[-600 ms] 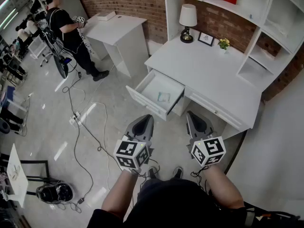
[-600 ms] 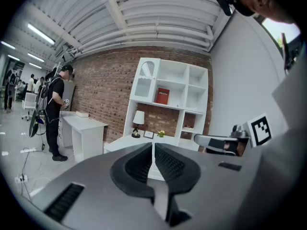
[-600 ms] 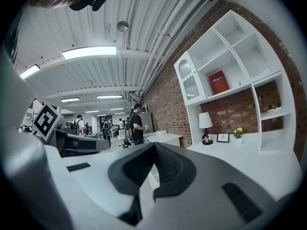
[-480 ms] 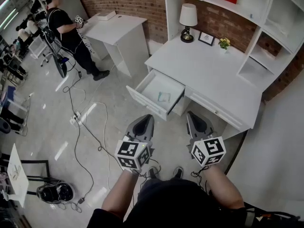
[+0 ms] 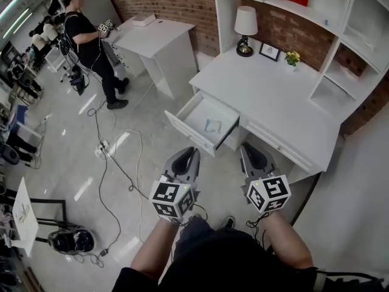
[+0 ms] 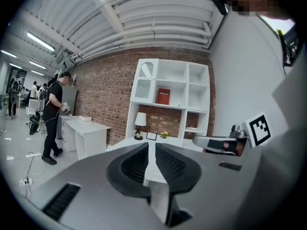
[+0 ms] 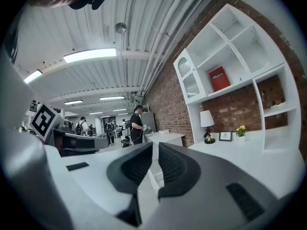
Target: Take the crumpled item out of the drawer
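Note:
A white drawer [image 5: 182, 125] stands pulled open from the white desk [image 5: 267, 96]. On its bottom lies a small pale crumpled item [image 5: 213, 126]. My left gripper [image 5: 189, 152] is shut and empty, held above the floor just short of the drawer's front. My right gripper [image 5: 249, 149] is also shut and empty, beside the left one, near the desk's front edge. In the left gripper view the jaws [image 6: 151, 150] are closed with the desk beyond them. The right gripper view shows closed jaws [image 7: 155, 153] and the desk to the right.
On the desk stand a lamp [image 5: 245, 29], a framed picture [image 5: 270, 52] and a small plant [image 5: 293, 58], with white shelves [image 5: 340, 47] behind. A second white table [image 5: 159, 41] is at left. A person [image 5: 91, 47] stands there. Cables [image 5: 115, 163] trail over the floor.
The view has shifted slightly, so the desk and drawer sit a little higher and to the right. Both grippers keep their places and stay shut.

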A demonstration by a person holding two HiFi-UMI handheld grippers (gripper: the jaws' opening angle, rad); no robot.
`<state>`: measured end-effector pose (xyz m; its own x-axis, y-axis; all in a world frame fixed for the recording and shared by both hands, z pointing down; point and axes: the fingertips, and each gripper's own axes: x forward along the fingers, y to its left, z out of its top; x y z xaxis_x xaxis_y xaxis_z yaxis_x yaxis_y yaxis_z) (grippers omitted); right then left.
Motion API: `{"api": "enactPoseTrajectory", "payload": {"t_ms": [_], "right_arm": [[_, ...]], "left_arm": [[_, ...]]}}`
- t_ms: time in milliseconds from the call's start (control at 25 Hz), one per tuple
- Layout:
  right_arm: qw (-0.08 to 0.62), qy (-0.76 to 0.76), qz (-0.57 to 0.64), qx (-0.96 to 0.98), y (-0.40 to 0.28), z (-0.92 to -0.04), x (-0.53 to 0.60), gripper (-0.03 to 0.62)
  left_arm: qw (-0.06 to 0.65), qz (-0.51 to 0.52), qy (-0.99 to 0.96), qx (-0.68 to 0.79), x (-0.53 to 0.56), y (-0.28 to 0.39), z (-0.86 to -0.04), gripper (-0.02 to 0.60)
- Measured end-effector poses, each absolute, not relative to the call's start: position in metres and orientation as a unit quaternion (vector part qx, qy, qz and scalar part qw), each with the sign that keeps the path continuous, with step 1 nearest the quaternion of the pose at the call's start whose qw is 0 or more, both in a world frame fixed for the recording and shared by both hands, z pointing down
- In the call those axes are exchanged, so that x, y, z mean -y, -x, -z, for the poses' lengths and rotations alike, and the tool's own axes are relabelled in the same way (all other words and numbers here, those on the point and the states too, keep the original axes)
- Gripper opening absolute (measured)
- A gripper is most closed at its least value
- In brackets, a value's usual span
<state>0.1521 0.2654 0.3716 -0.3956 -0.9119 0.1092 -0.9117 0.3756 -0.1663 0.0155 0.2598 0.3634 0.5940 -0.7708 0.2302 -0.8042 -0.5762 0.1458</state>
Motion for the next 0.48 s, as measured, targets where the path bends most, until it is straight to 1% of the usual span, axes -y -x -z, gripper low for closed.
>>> {"api": "enactPoseTrajectory", "payload": {"t_ms": [40, 80, 120, 160, 480], "right_arm": [[0.0, 0.549, 0.099, -0.83, -0.154, -0.373, -0.264, 0.043], [-0.002, 0.549, 0.1, -0.83, -0.155, -0.375, -0.262, 0.079], [-0.003, 0.548, 0.102, -0.83, -0.155, -0.377, -0.26, 0.094], [-0.003, 0.547, 0.105, -0.831, -0.155, -0.38, -0.258, 0.1], [-0.017, 0.543, 0.122, -0.831, -0.145, -0.403, -0.218, 0.1]], "left_arm": [[0.112, -0.076, -0.883, 0.45, -0.26, -0.015, -0.364, 0.024], [0.109, -0.082, -0.881, 0.453, -0.259, -0.015, -0.366, 0.097], [0.11, -0.088, -0.879, 0.456, -0.257, -0.014, -0.369, 0.173], [0.114, -0.09, -0.877, 0.458, -0.256, -0.012, -0.373, 0.181], [0.147, -0.081, -0.869, 0.466, -0.217, 0.004, -0.399, 0.18]]}}
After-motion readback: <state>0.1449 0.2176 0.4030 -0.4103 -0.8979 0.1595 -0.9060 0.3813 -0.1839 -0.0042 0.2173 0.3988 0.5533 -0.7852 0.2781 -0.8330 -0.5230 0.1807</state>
